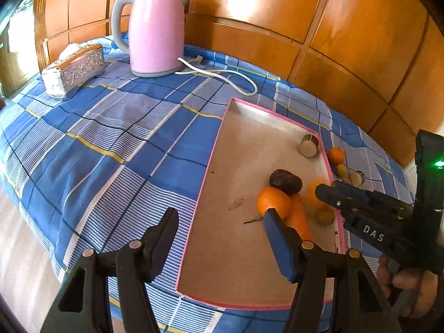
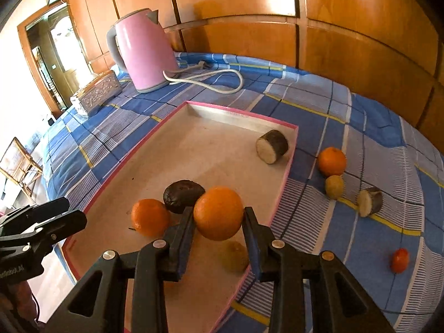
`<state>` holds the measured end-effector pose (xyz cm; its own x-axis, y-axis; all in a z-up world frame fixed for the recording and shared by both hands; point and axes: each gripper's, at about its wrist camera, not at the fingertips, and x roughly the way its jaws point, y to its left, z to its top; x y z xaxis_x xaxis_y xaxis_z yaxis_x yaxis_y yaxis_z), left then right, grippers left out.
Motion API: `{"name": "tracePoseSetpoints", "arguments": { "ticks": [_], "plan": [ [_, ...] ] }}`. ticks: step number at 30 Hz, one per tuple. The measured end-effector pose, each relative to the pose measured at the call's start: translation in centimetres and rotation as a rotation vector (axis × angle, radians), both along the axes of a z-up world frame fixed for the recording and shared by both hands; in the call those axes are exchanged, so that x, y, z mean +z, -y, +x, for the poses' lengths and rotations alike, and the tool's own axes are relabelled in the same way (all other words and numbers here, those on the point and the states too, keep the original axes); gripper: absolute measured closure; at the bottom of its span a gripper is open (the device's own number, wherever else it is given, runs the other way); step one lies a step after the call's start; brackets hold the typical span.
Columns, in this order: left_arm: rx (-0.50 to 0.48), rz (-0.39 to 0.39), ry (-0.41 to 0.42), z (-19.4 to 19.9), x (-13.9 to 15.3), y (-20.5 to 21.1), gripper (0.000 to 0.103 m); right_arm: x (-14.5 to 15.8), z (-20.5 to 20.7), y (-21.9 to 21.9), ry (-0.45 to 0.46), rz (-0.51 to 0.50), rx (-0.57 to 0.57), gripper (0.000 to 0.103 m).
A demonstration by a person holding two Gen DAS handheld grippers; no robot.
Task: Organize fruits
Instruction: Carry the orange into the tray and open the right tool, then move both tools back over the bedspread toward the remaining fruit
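While the orange [image 2: 218, 213] hangs between the pads of the right tool [image 2: 219, 222], it sits just above the tray [image 2: 280, 194] floor, near the right rim, with a yellowish fruit [image 2: 236, 255] blurred right under it. The pads press its sides and the grip looks shallow, only the tips on a round, smooth skin. If the jaws ease off here, I judge the orange drops onto the yellowish fruit and rolls, either into the second orange [image 2: 149, 216] and the dark fruit [image 2: 183, 195] beside it, or over the low pink rim onto the cloth. A sideways swing could also knock those two neighbours, since they lie close to the left pad.

More pieces wait outside the tray on the counter: another orange [image 2: 331, 161], a small yellow fruit [image 2: 334, 186], a cut piece [image 2: 369, 201] and a small red fruit [image 2: 400, 260].

Both tools point steeply down at the tray. From its own view, the left tool [image 1: 222, 222] stands open and empty over the tray's left rim, its right pad in front of the second orange, close enough to nudge it if it drops further.
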<state>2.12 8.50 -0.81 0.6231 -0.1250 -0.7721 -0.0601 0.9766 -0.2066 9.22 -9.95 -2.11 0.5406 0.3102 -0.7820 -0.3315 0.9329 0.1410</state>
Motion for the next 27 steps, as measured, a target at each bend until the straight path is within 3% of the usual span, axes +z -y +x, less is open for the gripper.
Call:
{"name": "tracePoseSetpoints", "arguments": {
  "ticks": [9, 27],
  "plan": [
    [-0.019, 0.023, 0.011, -0.2, 0.5, 0.6, 0.038, 0.4, -1.6, -0.4, 0.018, 0.033, 0.017, 0.066],
    [-0.08, 0.074, -0.002, -0.9, 0.7, 3.1, 0.038, 0.8, -4.4, 2.9, 0.047, 0.071, -0.091, 0.066]
  ]
}}
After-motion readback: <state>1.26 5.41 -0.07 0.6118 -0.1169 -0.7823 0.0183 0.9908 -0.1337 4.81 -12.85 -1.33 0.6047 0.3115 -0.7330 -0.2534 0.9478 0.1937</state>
